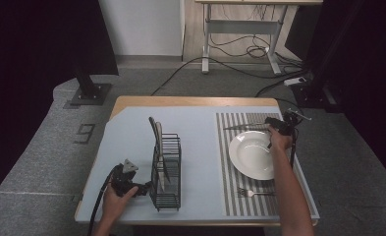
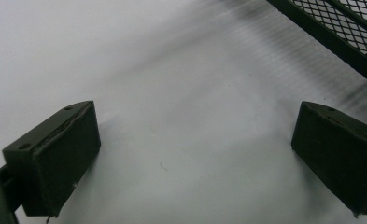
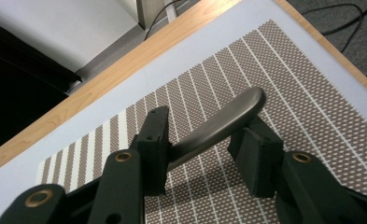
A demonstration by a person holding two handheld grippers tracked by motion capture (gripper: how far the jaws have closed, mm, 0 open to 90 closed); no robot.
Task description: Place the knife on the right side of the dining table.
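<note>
On the desk (image 1: pixel 131 128): rack (image 1: pixel 166 172) at left, holding upright utensils (image 1: pixel 157 142); placemat (image 1: pixel 230 196) at right, bearing plate (image 1: pixel 252 155). Fork (image 1: pixel 252 193) near of plate, knife (image 1: pixel 244 127) far of it, both on placemat.

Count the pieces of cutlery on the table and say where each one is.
4: a knife on the striped placemat beyond the plate, a fork near it, two utensils in the wire rack; more may be hidden.

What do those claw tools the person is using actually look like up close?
Both are black. The left claw carries a grey three-cornered plate on top and trails a black cable. Its fingers are blocky black pads. The right claw has brass-coloured rivets on its black arms. The forearms are bare, without sleeves.
</note>
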